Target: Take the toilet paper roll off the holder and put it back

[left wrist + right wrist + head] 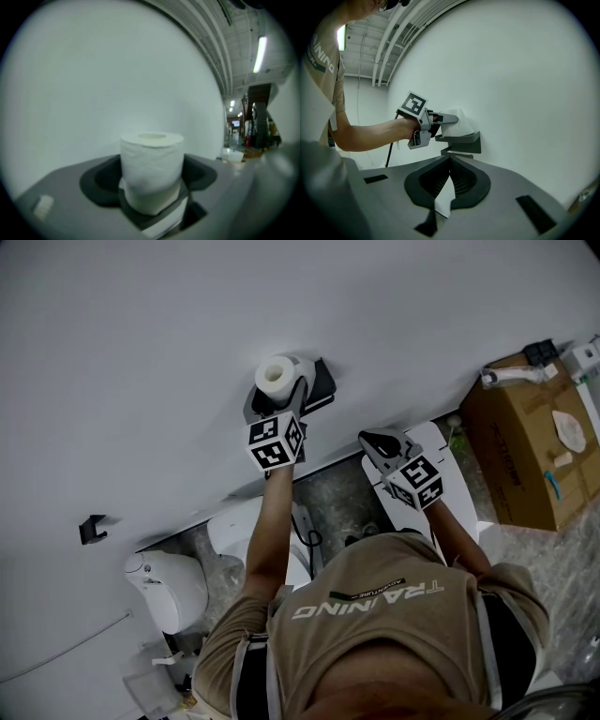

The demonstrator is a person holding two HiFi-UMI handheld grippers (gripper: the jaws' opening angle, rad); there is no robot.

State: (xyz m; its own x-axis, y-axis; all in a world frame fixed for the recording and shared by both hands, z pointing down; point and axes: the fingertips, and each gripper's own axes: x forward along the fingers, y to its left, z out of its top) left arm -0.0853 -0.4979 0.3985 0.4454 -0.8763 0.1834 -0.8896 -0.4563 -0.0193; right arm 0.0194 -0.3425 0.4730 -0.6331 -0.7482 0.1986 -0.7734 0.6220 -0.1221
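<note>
A white toilet paper roll stands on a dark grey holder fixed to the white wall. My left gripper reaches level to it, with its jaws on either side. In the left gripper view the roll fills the space between the two dark pads, which lie against its sides. From the right gripper view the left gripper hides most of the roll above the holder's shelf. My right gripper hangs to the right, away from the wall, its ribbed pads meeting at the tips around nothing.
Below the holder is a white toilet at the lower left. A black hook sticks out of the wall on the left. An open cardboard box with odds and ends stands on the right. The person's torso fills the bottom of the head view.
</note>
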